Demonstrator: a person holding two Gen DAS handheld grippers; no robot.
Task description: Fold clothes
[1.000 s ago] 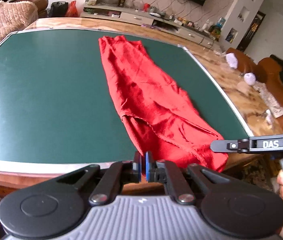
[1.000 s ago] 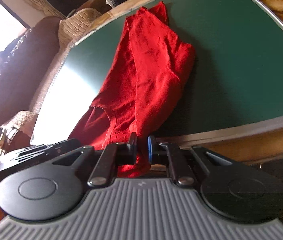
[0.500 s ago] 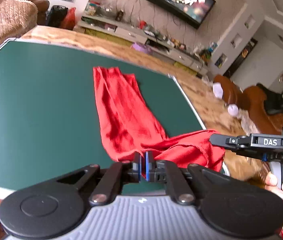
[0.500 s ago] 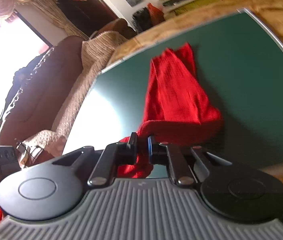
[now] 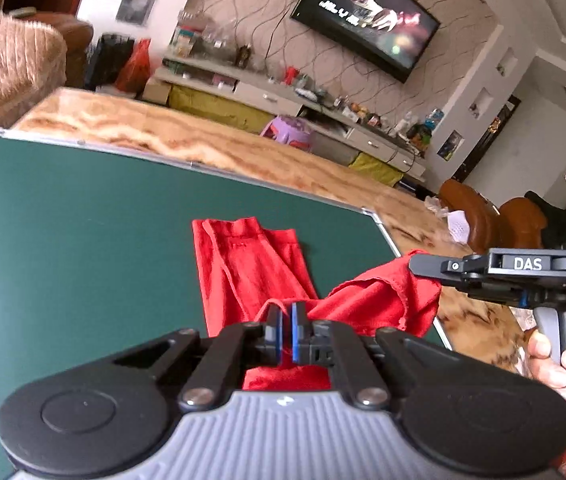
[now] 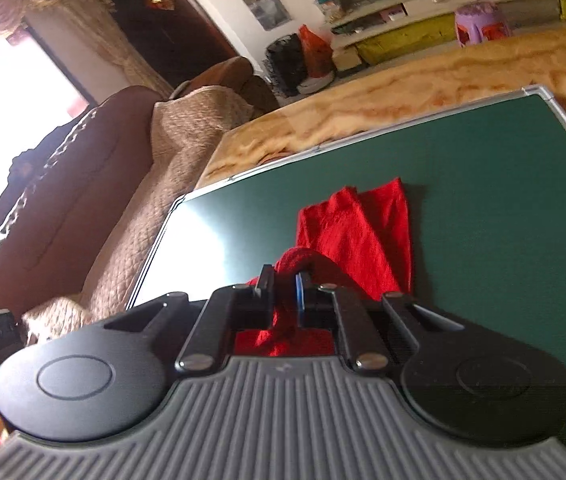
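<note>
Two grippers carry the near end of the red woven cloth garment [image 5: 251, 268] between them, and we judge that we are midway through folding it lengthwise, bringing the lifted end over toward the far hem. Our left gripper [image 5: 287, 332] has its blue-padded fingers closed almost together on a thin edge of the fabric. Our right gripper [image 6: 285, 296] is closed on a thicker, bunched roll of the same garment, so its fingers stand a little further apart. In the left wrist view the right gripper appears at the right, held by a hand [image 5: 559, 360], with red cloth draped from its tip.

The far half of the garment lies flat on the dark green mat with the silver frame [image 5: 63, 220], its hem toward the mat's far edge. The mat sits on a marbled tan tabletop [image 5: 203, 144].

To do this step well, we should keep both grippers level with each other and the same distance apart, so the lifted edge stays taut and does not sag in the middle. We would carry it forward until the held corners sit over the far hem, then lower before letting go. The bunched hold on the right may leave a lump, so we should shake that side out or flatten it after release. Pulling too hard could drag the resting half along the mat.
</note>
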